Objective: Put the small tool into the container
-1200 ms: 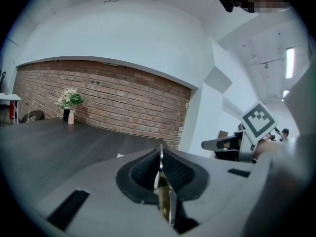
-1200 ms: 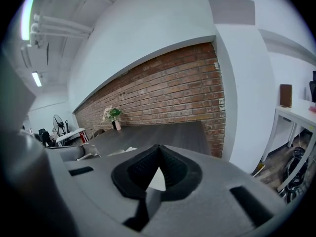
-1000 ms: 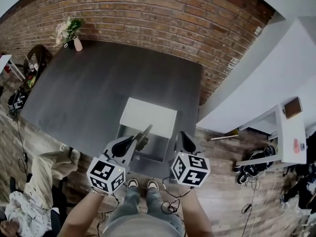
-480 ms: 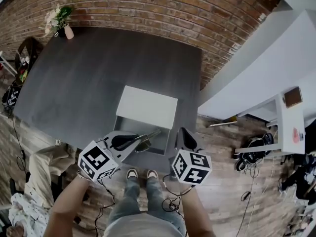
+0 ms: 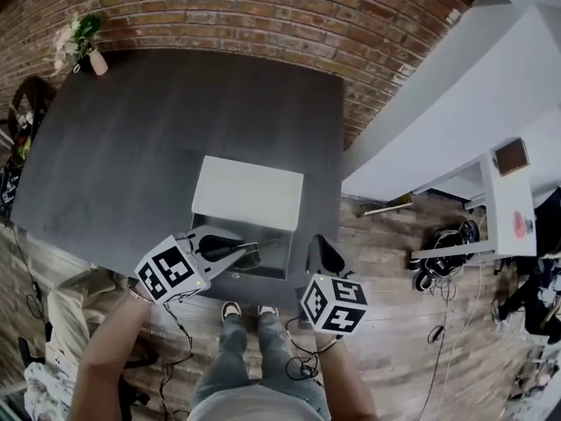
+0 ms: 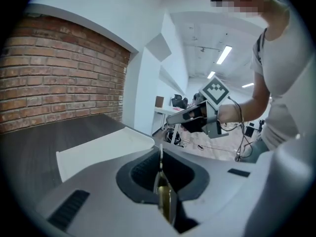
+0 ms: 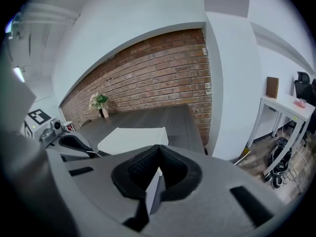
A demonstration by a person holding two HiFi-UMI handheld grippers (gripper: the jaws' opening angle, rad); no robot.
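A white container (image 5: 248, 193) sits at the near edge of the dark grey table (image 5: 140, 147); its open grey inside (image 5: 270, 261) faces me. My left gripper (image 5: 238, 250) is shut on the small tool (image 5: 263, 244), a thin metal blade with a yellowish handle that points right over the open part. In the left gripper view the tool (image 6: 165, 201) stands between the closed jaws of the left gripper (image 6: 160, 169), with the container (image 6: 98, 149) beyond. My right gripper (image 5: 317, 244) hangs just right of the container, with its jaws together and nothing in them. The right gripper view shows the right gripper (image 7: 157, 169) and the container (image 7: 133, 138).
A vase of flowers (image 5: 83, 46) stands at the table's far left corner by the brick wall (image 5: 263, 16). A white desk (image 5: 508, 209) is at the right. Someone sits on the wooden floor at lower left (image 5: 61, 323). Cables lie near my feet (image 5: 241, 310).
The left gripper has swung left and turned, so the tool that pointed away from me now points right over the container's open part. The right gripper has barely moved.
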